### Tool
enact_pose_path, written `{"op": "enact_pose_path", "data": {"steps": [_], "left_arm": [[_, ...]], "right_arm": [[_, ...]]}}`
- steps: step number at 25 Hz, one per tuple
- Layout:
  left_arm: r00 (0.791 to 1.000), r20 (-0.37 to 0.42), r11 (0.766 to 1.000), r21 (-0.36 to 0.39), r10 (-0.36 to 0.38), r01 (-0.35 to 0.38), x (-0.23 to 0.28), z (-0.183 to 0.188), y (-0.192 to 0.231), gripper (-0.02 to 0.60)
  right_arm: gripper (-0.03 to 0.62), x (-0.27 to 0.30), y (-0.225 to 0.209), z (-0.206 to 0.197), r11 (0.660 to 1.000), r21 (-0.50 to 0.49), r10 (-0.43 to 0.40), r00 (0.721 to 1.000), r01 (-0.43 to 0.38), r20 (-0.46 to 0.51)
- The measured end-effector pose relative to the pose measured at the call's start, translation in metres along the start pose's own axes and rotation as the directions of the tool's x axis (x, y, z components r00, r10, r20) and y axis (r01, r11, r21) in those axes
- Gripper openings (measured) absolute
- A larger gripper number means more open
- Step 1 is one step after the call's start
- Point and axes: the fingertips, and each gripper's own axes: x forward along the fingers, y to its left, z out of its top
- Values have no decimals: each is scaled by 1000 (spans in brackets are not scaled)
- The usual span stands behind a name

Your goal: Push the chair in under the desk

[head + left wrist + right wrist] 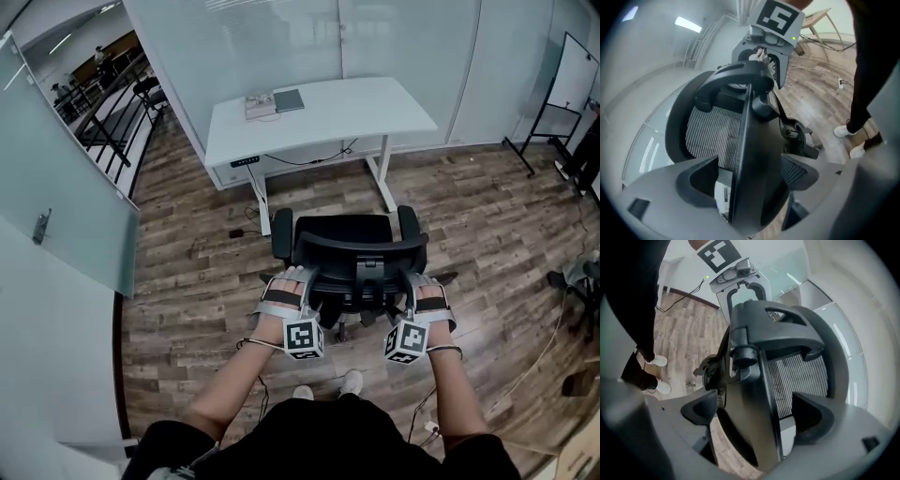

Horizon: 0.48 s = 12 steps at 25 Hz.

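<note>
We hold the left gripper [303, 284] and the right gripper [413, 284] at the two ends of the backrest top of the black mesh-backed office chair [354, 251]. The chair stands on the brown wood-plank floor [187, 281] in front of the white rectangular table [375, 108]. Its seat faces the table but is not under the tabletop.

In the left gripper view, our left fingers [699, 180] are spread wide. The dark edge of the chair's back frame stands between them, with mesh showing in the gap beside one finger, so they are not pinching it. In the right gripper view, the right fingers [813, 416] are likewise spread, with the frame between them and unpinched.

A flat grey book-like item [289, 100] lies near the table's far edge, with a pale flat item [260, 106] just beside it.
</note>
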Motion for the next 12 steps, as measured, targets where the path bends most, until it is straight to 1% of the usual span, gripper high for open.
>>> {"op": "enact_pose_path", "data": {"steps": [3, 6, 8, 11, 12], "left_arm": [[998, -63, 998, 58, 23, -19, 13, -10, -6, 420], [995, -87, 994, 105, 43, -34, 20, -13, -10, 425], [993, -106, 994, 109, 43, -32, 24, -17, -11, 426], [992, -122, 996, 88, 31, -21, 31, -22, -12, 426], [991, -124, 996, 87, 39, -28, 32, -23, -12, 426]], "right_arm": [[485, 14, 2, -4, 999, -39, -7, 1000, 7, -4], [486, 22, 0, -13, 998, -62, -10, 1000, 9, -13], [486, 28, 0, -16, 997, -81, -4, 1000, 2, -19], [486, 35, 0, -14, 995, -102, 4, 1000, -5, -12], [486, 37, 2, -13, 994, -113, 7, 1000, -8, -10]]}}
